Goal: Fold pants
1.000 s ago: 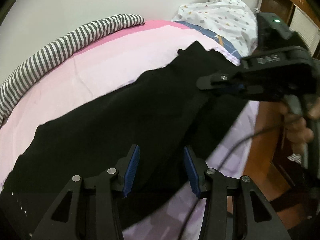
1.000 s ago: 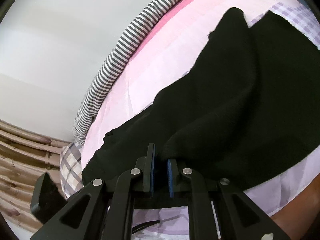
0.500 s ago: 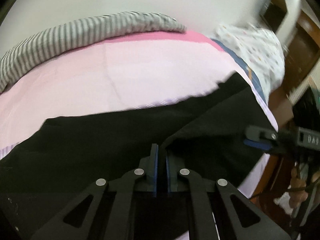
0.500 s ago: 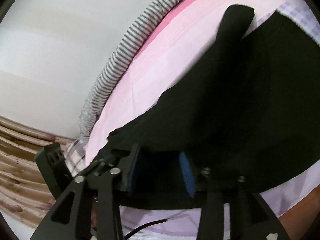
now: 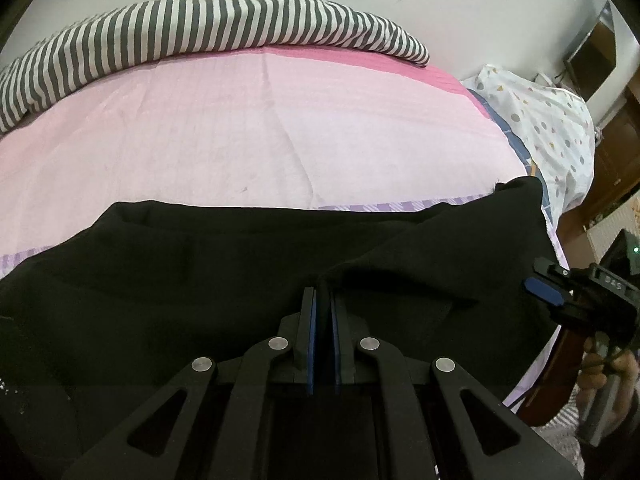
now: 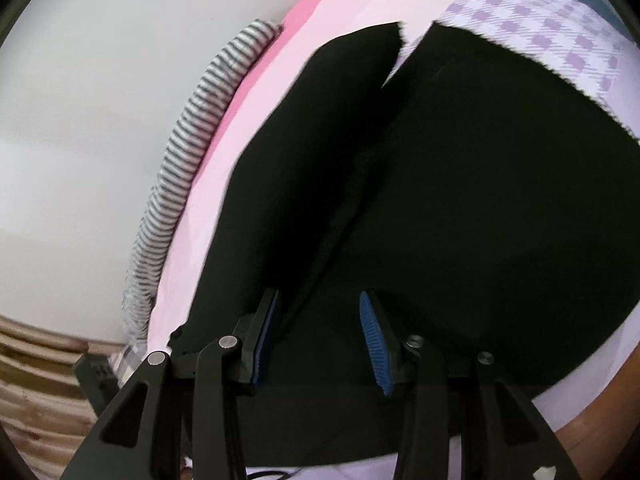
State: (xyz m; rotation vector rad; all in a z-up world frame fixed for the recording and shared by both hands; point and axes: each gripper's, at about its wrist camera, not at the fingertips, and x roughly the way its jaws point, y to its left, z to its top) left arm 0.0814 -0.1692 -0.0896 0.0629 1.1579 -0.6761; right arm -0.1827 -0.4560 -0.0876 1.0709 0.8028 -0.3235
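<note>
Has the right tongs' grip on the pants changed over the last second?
Yes. The right tongs were shut on the black pants; now open, fabric lies on the pink sheet.

Pants [image 5: 224, 288] on bed [image 5: 240, 128] — striped bolster [image 5: 208, 36] behind.

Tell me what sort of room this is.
Most likely a bedroom. The black pants lie on a bed covered by a pink sheet, a striped blanket is bunched along the wall, and a dotted pillow sits at one end.
</note>
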